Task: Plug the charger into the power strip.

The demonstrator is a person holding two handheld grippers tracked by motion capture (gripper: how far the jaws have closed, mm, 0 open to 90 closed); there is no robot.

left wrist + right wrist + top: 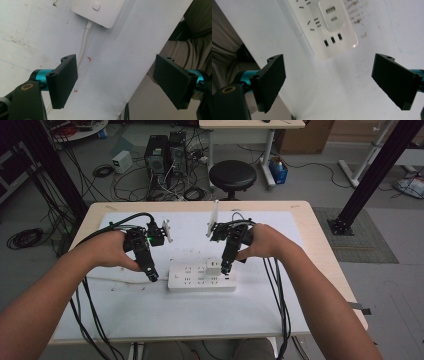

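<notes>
Both pairs of flat black jaws stood wide apart, holding nothing. Left gripper (152,276) hovered just left of the glossy white power strip (202,279); right gripper (226,268) was over its white plug-in adapter (213,268). Adapter appeared seated; no grasp begun. Matte white table sheet (150,310) beneath.

Left claw (153,277) and right claw (225,269), jaws apart

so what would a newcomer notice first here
A white power strip lies mid-table with a white plug in it. A gripper stands at each end of it: the left gripper at its left end, the right gripper beside the plug, both open and empty.
</notes>
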